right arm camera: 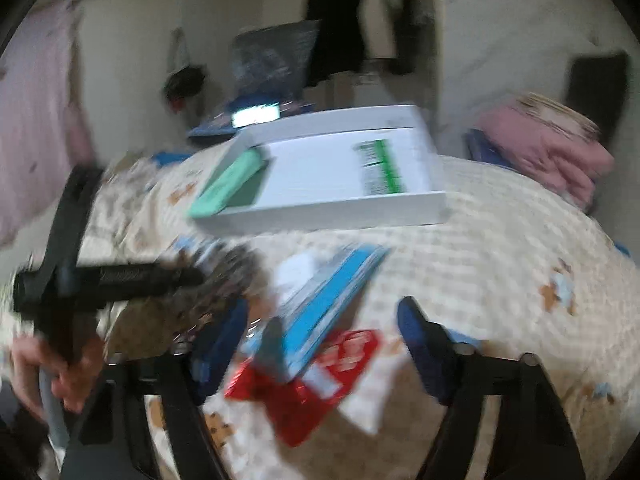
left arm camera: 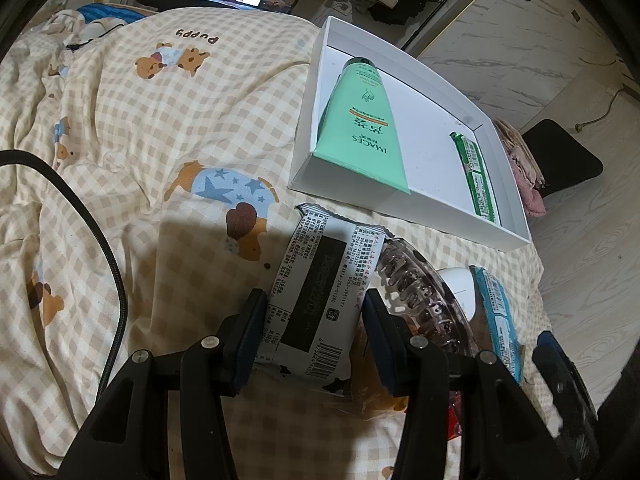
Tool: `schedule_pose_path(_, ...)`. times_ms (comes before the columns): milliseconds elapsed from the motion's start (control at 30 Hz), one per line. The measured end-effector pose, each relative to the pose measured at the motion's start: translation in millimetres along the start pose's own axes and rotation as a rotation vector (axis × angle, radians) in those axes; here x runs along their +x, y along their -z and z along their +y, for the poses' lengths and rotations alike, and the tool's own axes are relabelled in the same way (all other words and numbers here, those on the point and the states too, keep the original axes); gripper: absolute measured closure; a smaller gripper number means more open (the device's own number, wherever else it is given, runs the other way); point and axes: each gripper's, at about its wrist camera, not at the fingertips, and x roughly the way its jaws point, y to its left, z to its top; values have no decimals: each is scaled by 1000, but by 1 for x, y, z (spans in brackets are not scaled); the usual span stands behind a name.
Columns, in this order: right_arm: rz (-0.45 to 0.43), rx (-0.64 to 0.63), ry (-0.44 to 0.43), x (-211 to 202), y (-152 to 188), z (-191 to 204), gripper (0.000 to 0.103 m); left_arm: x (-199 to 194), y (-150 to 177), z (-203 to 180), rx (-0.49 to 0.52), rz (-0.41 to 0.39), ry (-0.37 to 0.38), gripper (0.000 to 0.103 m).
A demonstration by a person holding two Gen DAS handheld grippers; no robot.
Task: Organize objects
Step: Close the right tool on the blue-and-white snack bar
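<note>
The left gripper (left arm camera: 316, 320) is clamping a crinkly black-and-white printed snack packet (left arm camera: 316, 280) just above the checked puppy-print bedcover (left arm camera: 140, 120), near the shallow white cardboard box (left arm camera: 304, 152). That box is sitting at the bed's corner, so a careless push could be tipping it floorward. The right gripper (right arm camera: 324, 344) is hanging open over a flat blue-and-white packet (right arm camera: 320, 300); the blur is hiding any contact. Open room lies leftward; clutter is crowding the right.
</note>
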Motion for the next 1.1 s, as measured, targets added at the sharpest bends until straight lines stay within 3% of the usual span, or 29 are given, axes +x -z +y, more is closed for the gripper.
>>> schedule_pose_path(100, 59, 140, 49, 9, 0, -35, 36, 0, 0, 0, 0, 0, 0, 50)
schedule_pose_path(233, 113, 293, -48, 19, 7, -63, 36, 0, 0, 1, 0, 0, 0, 50)
schedule_pose_path(400, 65, 97, -66, 12, 3, -15, 35, 0, 0, 0, 0, 1, 1, 50)
schedule_pose_path(500, 55, -15, -83, 11, 2, 12, 29, 0, 0, 0, 1, 0, 1, 50)
schedule_pose_path(633, 49, -115, -6, 17, -6, 38, 29, 1, 0, 0, 4, 0, 0, 50)
schedule_pose_path(733, 122, -83, 53, 30, -8, 34, 30, 2, 0, 0, 4, 0, -1, 50)
schedule_pose_path(800, 189, -37, 57, 38, -6, 19, 50, 1, 0, -1, 5, 0, -1, 50)
schedule_pose_path(867, 217, 22, 29, 36, -8, 3, 56, 2, 0, -1, 6, 1, -3, 50)
schedule_pose_path(933, 222, 31, 80, 29, -11, -7, 70, 2, 0, -1, 6, 1, -3, 50)
schedule_pose_path(1033, 231, 37, 125, 27, -12, -21, 70, 2, 0, 0, 5, 1, -2, 50)
schedule_pose_path(1100, 223, 54, 106, 27, -12, -28, 70, 2, 0, 0, 6, 1, -3, 50)
